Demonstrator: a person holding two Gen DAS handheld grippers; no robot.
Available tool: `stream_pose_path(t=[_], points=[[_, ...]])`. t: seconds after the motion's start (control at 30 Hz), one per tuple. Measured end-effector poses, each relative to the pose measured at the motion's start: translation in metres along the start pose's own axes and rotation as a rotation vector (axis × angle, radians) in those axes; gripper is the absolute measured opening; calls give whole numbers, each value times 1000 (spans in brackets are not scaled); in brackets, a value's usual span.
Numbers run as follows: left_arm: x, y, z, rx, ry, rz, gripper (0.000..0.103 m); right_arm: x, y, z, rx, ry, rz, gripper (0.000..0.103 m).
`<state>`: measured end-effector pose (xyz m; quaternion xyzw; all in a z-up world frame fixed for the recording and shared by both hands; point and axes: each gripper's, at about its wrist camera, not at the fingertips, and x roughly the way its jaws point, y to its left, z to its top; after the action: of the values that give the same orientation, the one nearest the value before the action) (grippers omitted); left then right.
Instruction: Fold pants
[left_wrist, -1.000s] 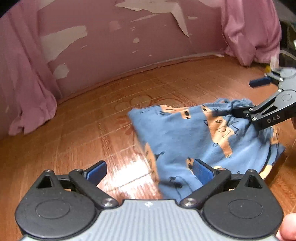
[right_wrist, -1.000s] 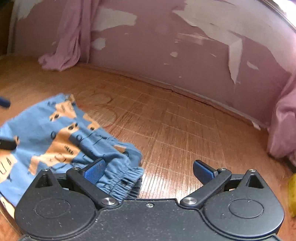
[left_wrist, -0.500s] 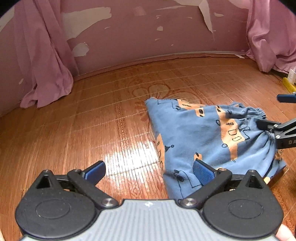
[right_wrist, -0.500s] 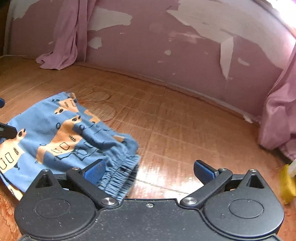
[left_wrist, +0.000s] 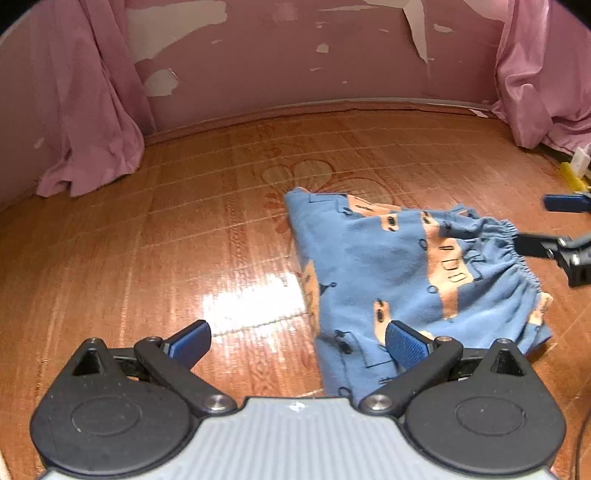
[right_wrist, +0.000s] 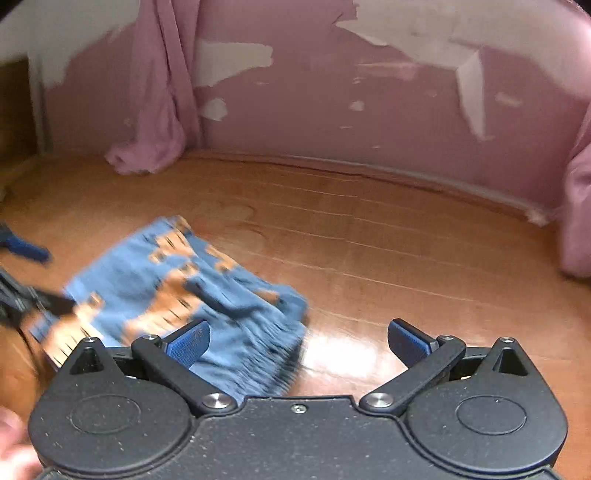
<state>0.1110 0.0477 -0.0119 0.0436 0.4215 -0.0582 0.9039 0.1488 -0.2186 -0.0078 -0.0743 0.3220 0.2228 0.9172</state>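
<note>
The blue pants (left_wrist: 399, 269) with orange print lie folded on the wooden floor, their gathered waistband to the right. My left gripper (left_wrist: 295, 341) is open, low over the floor, and its right pad (left_wrist: 404, 345) overlaps the pants' near edge. At the right edge of that view my right gripper (left_wrist: 550, 225) is open beside the waistband. In the right wrist view the pants (right_wrist: 177, 291) look blurred at lower left. There my right gripper (right_wrist: 298, 342) is open, its left pad (right_wrist: 188, 343) over the waistband. My left gripper (right_wrist: 33, 277) shows at the left edge.
A peeling pink wall (left_wrist: 295, 55) runs along the back of the floor (left_wrist: 184, 240). Pink curtains hang at the left (left_wrist: 85, 129) and right (left_wrist: 539, 74) corners. A yellow object (left_wrist: 572, 177) lies at the far right. A hand (right_wrist: 11, 443) shows at bottom left.
Both grippers stayed open and drew back from the pants. The right gripper slid off the waistband to the right. The pants settled flat on the floor.
</note>
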Motion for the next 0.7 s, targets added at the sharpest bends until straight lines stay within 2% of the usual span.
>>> stream_pose_path(t=[0.1, 0.2, 0.27, 0.4, 0.47, 0.53, 0.6, 0.63, 0.7], points=[[2, 0, 1, -14, 0, -57, 103, 15, -15, 13, 48, 24, 131, 102], [7, 1, 1, -35, 19, -104, 102, 41, -30, 20, 90, 84, 185, 100], [9, 2, 0, -50, 23, -127, 96, 58, -39, 21, 133, 132, 217, 87], [10, 4, -2, -92, 39, -175, 86, 67, -49, 19, 207, 142, 270, 81], [11, 4, -3, -105, 47, -198, 78, 67, -48, 17, 212, 141, 290, 72], [12, 5, -4, -111, 62, -213, 61, 67, -47, 16, 211, 141, 280, 68], [14, 6, -5, -134, 84, -245, 52, 65, -46, 15, 206, 132, 261, 62], [15, 7, -4, -148, 89, -253, 49, 64, -47, 14, 217, 129, 252, 57], [14, 6, -3, -149, 91, -250, 44, 62, -50, 11, 243, 123, 250, 54]])
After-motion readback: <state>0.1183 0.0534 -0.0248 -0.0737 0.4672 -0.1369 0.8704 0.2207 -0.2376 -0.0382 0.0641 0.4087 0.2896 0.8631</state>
